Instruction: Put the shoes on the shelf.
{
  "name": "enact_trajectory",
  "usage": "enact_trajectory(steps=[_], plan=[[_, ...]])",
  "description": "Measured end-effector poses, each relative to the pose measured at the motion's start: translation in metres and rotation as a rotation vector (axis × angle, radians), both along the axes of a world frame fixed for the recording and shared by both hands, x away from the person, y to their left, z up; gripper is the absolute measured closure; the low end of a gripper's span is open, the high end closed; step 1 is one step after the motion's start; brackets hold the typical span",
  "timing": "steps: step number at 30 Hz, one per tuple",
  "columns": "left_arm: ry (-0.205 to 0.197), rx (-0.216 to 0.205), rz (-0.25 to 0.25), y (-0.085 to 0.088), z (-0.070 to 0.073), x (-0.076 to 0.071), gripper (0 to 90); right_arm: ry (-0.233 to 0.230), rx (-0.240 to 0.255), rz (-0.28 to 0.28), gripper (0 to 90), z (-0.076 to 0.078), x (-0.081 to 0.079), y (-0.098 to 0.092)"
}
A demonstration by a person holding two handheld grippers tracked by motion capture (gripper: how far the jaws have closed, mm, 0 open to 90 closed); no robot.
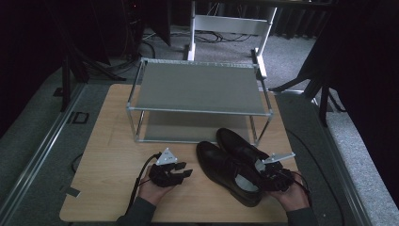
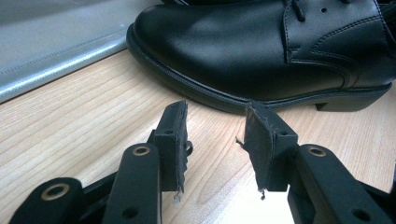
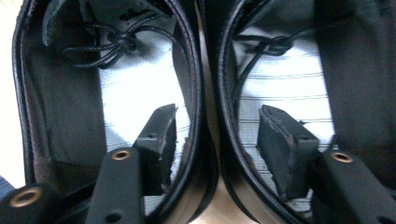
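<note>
- The pair of black leather lace-up shoes (image 1: 235, 165) lies side by side on the near right of the wooden bench (image 1: 113, 169), toes pointing far-left toward the rack.
- The right hand-held gripper (image 1: 268, 173) sits over the heel ends with one jaw inside each shoe opening, straddling the two touching inner walls (image 3: 208, 116). Its jaws are partly apart and not yet pressing on the leather.
- To do this well, I judge the jaws should sink a little deeper, then pinch both inner walls together evenly so the pair lifts as one; keep the pads off the loose laces (image 3: 116, 42).
- The left hand-held gripper (image 1: 181, 170) rests low on the bench just left of the shoes, jaws moderately open and empty, pointed at the side of the nearer shoe.
- A two-tier metal shoe rack (image 1: 197, 89) stands on the far side of the bench, both shelves bare. Its front rail and corner posts are the likely obstacles if the shoes go onto it.
</note>
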State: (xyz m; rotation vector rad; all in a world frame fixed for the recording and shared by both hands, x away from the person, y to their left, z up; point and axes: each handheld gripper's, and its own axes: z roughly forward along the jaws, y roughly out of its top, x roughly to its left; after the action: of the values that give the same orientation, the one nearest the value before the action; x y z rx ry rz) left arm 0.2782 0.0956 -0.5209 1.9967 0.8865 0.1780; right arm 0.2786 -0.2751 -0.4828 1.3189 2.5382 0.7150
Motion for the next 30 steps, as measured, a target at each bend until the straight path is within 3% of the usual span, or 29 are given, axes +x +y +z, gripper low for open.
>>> enact_trajectory(steps=[4, 10, 22, 30], plan=[[0.001, 0.003, 0.0, 0.0, 0.0, 0.0, 59.5, 0.014, -0.031, -0.002, 62.1, 0.0, 0.002, 0.005], [0.0, 0.002, 0.002, 0.001, 0.0, 0.0, 59.5, 0.047, -0.004, 0.0, 74.6, 0.0, 0.006, 0.006], [0.005, 0.005, 0.006, 0.002, -0.002, 0.001, 59.4, 0.015, 0.03, -0.003, 79.7, 0.001, 0.005, 0.004], [0.0, 0.0, 0.014, 0.004, 0.0, 0.0, 59.4, -0.012, 0.077, -0.012, 80.6, 0.011, 0.005, 0.008]])
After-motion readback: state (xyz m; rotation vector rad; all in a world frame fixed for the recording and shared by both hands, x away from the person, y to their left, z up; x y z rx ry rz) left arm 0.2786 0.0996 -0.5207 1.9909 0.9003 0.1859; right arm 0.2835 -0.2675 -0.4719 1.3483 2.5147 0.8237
